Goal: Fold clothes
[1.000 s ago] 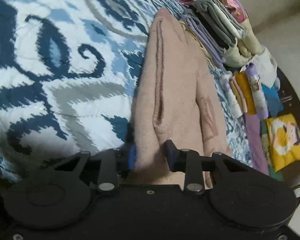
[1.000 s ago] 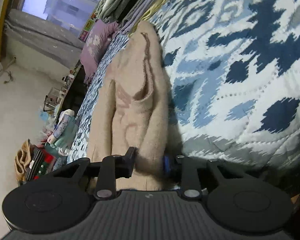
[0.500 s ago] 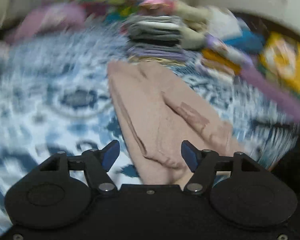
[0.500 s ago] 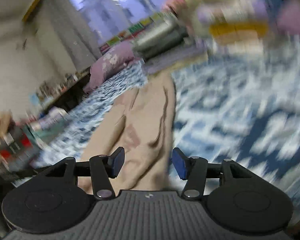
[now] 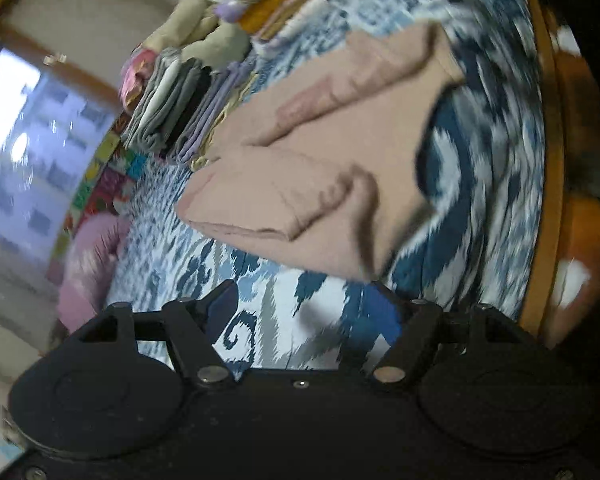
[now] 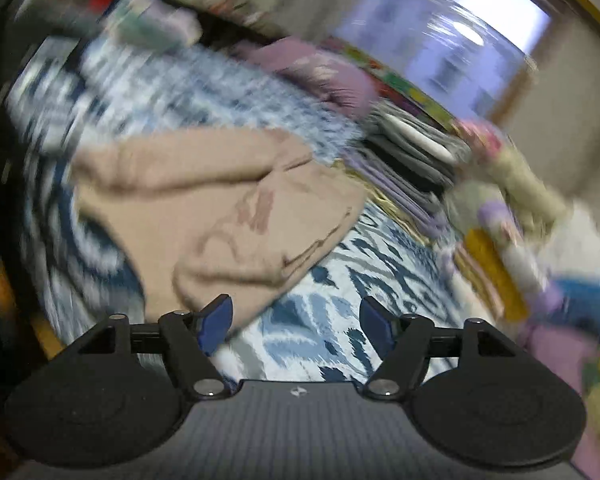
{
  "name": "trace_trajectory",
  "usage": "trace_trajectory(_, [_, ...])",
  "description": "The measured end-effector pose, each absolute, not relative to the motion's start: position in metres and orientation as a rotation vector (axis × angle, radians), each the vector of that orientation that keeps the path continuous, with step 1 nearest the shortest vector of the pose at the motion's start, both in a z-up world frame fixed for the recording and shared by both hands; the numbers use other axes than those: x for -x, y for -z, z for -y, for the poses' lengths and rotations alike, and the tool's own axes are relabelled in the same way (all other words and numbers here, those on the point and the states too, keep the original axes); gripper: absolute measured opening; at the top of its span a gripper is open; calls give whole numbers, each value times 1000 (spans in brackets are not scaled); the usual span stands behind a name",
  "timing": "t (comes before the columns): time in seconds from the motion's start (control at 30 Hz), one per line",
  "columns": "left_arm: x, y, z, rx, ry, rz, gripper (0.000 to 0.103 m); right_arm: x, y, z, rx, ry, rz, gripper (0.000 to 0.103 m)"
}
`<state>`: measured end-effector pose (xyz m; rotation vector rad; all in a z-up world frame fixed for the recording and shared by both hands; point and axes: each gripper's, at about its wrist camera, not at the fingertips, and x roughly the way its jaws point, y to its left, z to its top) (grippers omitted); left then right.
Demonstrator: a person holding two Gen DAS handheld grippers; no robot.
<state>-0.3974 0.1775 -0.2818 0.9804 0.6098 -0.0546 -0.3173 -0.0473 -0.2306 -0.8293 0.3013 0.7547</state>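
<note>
Garment (image 5: 332, 184) in beige-pink knit lies folded on the blue-and-white quilt (image 5: 480, 184), filling the middle of the left wrist frame and running from centre left toward the upper right. One flap is turned over along its near edge, and a darker patch shows on the cloth higher up. In the right wrist frame the same garment (image 6: 220, 204) sits left of centre, blurred, with a rounded fold at its lower end.

Left gripper (image 5: 304, 312) hangs over the quilt at the bottom of its frame with the jaws spread wide and nothing between them; bare quilt shows in the gap. Its right fingertip (image 5: 384, 308) sits just below the garment's lower edge, though contact is hard to judge through the blur.

Right gripper (image 6: 296, 320) is likewise spread wide and empty, quilt (image 6: 324, 320) visible between the blue pads. Its left pad (image 6: 216, 316) is just beside the garment's rounded lower end; whether they touch cannot be told.

Stack (image 5: 176, 108) of folded grey and lilac clothes stands at the garment's far end, upper left of centre in the left wrist frame, and right of centre in the right wrist frame (image 6: 412, 156). A window (image 5: 24, 148) glows at the left edge, and the wooden bed edge (image 5: 552, 184) curves down the right side.
</note>
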Motion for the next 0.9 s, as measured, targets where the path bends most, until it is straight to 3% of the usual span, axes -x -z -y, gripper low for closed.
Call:
trace_trajectory(0.27, [394, 303, -172, -1127, 63, -500, 75, 332, 279, 28, 1080, -758, -231, 72])
trace_trajectory(0.7, [392, 310, -173, -1219, 52, -251, 75, 332, 283, 25, 1002, -706, 71, 71])
trace_trajectory(0.9, [388, 323, -175, -1332, 129, -184, 74, 323, 304, 18, 1099, -737, 105, 67])
